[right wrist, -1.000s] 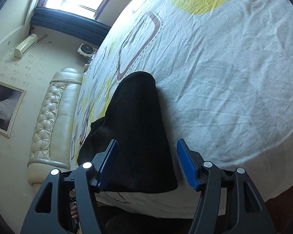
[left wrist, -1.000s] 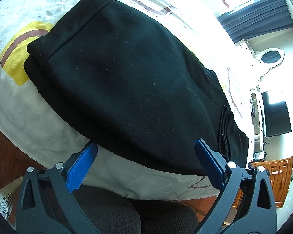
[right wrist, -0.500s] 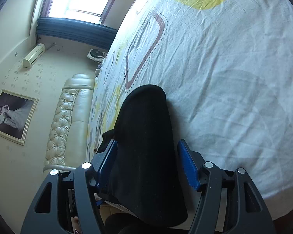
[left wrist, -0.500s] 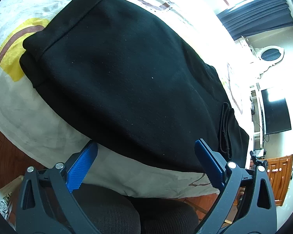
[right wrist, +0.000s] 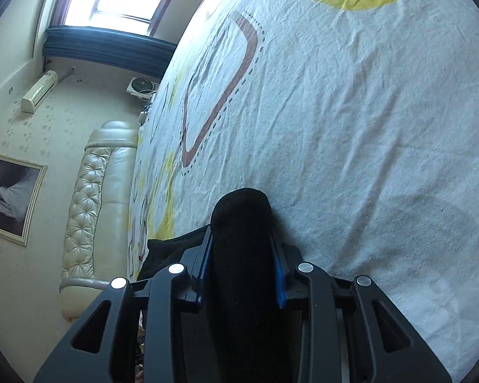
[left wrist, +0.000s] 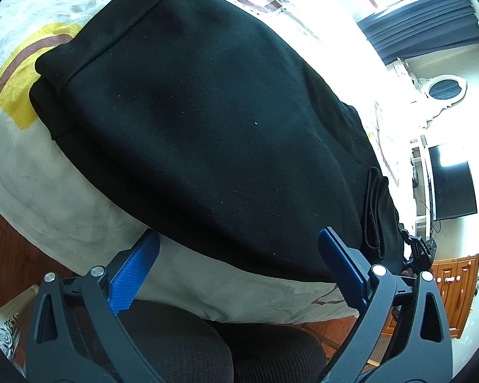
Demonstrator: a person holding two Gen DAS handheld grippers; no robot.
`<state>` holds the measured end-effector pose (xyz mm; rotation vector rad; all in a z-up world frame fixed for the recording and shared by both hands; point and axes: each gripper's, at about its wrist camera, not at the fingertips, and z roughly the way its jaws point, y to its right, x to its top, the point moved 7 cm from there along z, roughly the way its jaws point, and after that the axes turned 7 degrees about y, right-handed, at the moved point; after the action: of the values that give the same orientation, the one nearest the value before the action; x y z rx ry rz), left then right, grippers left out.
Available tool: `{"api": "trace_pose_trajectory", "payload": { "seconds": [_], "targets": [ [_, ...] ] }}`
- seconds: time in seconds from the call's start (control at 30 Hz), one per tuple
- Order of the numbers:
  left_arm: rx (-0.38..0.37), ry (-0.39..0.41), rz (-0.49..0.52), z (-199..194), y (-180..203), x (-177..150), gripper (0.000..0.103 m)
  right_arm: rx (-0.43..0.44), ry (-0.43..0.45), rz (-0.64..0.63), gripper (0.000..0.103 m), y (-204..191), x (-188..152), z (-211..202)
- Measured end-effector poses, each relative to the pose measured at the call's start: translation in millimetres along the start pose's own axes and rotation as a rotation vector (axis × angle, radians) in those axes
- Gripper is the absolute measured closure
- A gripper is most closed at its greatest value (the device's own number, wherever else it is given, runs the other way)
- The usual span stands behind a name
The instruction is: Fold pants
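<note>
The black pants (left wrist: 207,121) lie folded on the bed near its front edge and fill most of the left wrist view. My left gripper (left wrist: 239,265) is open, its blue pads just short of the pants' near edge, touching nothing. My right gripper (right wrist: 242,271) is shut on a thick end of the pants (right wrist: 242,223), which bulges out between the blue pads above the sheet.
The bed sheet (right wrist: 351,127) is white with yellow and brown shapes. A padded cream headboard (right wrist: 92,198) is at the left. A dark seat cushion (left wrist: 207,351) lies below the bed edge. A TV (left wrist: 450,182) and wooden cabinet (left wrist: 453,290) stand at the right.
My right gripper moved forward over the end of the pants and closed on it. The left gripper stayed open and shifted slightly nearer the pants.
</note>
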<state>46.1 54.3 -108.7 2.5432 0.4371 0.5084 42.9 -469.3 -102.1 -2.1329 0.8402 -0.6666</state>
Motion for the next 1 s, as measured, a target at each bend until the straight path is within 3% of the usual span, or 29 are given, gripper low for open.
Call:
{"api": "trace_pose_trajectory", "payload": {
  "seconds": [0.1, 0.13, 0.17, 0.27, 0.47, 0.7, 0.8, 0.9, 1.0],
  "targets": [
    [0.002, -0.001, 0.004, 0.0, 0.1, 0.4, 0.004, -0.006, 0.030, 0.035, 0.054, -10.3, -1.0, -5.1],
    [0.002, -0.001, 0.003, 0.0, -0.2, 0.7, 0.004, -0.010, 0.061, 0.054, 0.041, -12.0, 0.3, -12.1],
    [0.004, 0.001, 0.003, -0.4, -0.3, 1.0, 0.004, -0.016, 0.098, 0.067, 0.035, -15.4, 0.4, -19.3],
    [0.008, 0.009, 0.010, -2.0, 0.6, 3.0, 0.004, -0.023, 0.164, 0.061, 0.029, -28.5, -7.1, -38.2],
    [0.000, 0.047, 0.041, -11.7, 6.0, 11.9, 0.004, -0.174, 0.255, -0.081, 0.028, -50.8, -41.2, -68.7],
    [-0.100, 0.061, -0.013, -25.9, 2.1, 27.0, 0.004, -0.216, 0.333, -0.351, 0.022, -108.7, -76.5, -82.4],
    [-0.189, 0.055, -0.074, -36.3, -3.1, 38.5, 0.004, -0.226, 0.291, -0.446, 0.022, -118.1, -94.3, -66.8],
    [-0.251, 0.094, -0.152, -52.3, -16.7, 53.7, 0.004, -0.225, 0.223, -0.448, 0.022, -114.0, -108.1, -51.0],
    [-0.294, 0.105, -0.140, -69.0, -24.6, 64.9, 0.004, -0.225, 0.193, -0.455, 0.022, -112.3, -114.4, -42.3]
  ]
}}
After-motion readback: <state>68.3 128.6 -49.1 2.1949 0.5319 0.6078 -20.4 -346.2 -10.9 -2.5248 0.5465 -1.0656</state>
